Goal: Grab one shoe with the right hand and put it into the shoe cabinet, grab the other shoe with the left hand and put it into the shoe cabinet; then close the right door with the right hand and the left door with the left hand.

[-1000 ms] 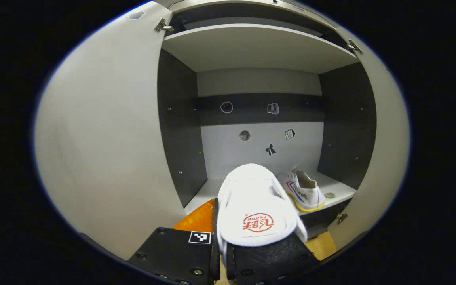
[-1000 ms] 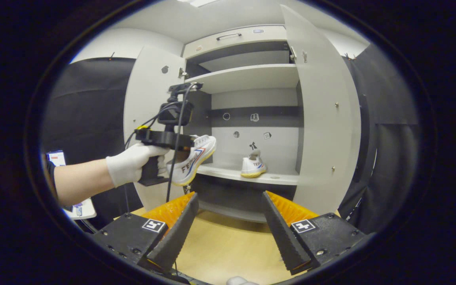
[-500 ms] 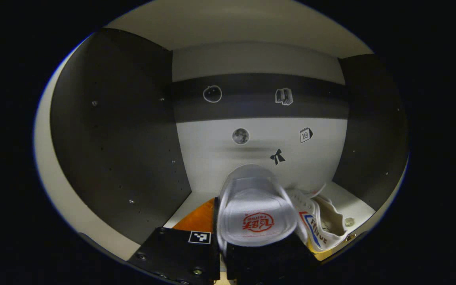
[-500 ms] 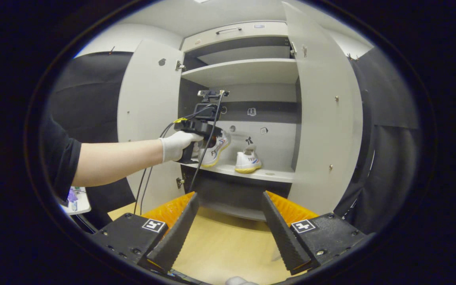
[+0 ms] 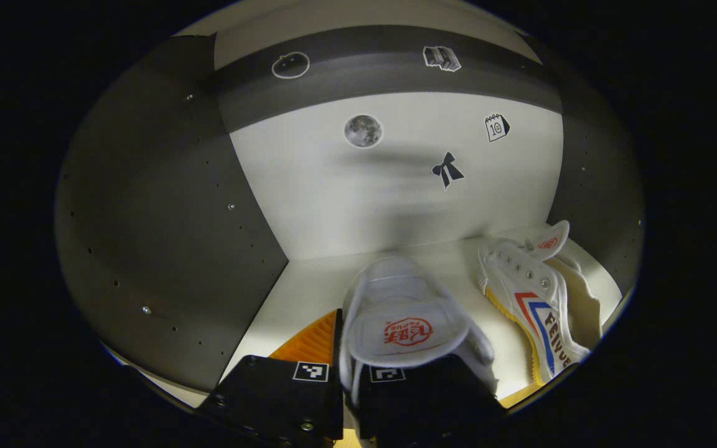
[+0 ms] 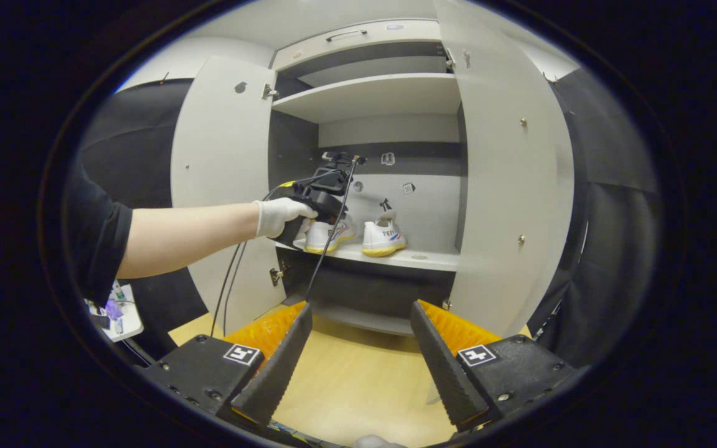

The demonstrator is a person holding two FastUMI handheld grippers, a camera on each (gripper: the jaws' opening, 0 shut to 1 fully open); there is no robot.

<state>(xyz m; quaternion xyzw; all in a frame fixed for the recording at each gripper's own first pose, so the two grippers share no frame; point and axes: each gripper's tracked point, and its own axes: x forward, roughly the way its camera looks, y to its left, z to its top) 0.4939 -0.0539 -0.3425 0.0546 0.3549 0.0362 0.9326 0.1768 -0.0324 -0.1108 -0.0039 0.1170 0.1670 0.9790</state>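
- Sleeve and forearm are reaching in from the far left of the right gripper view, the gloved hand (image 6: 279, 214) carrying the left gripper (image 6: 316, 202) into the shoe cabinet (image 6: 389, 99) between its 2 open doors.
- Left door (image 6: 218, 162) is standing wide open just left of that arm; I judge that pulling the gripper back carelessly could knock the cable (image 6: 327, 242) hanging from it against the door edge or the shelf lip.
- Left gripper (image 5: 349, 379) is pinching the heel of the held shoe (image 5: 405, 311), fingers pressed together on the fabric; in the left gripper view the shoe is sitting low over the lower shelf (image 5: 309, 292), but whether the sole is touching cannot be told.
- Release is the risk here: if the fingers are spreading while the shoe is tilting, it could be tipping over, or rolling toward the near edge and dropping off.
- Placed shoe (image 5: 542, 305) is lying just right of the held shoe, near but apart in the left gripper view; drifting right while lowering could shove it toward the right wall or off the front.
- Small round object (image 6: 419, 256) is resting on the shelf right of both shoes; what it is cannot be told.
- Right door (image 6: 501, 174) is hanging open, well apart from the right gripper (image 6: 358, 348), whose fingers are spread wide with nothing between them, waiting low over the wooden floor (image 6: 358, 386).
- Closing either door before the left arm is clear could be trapping it.
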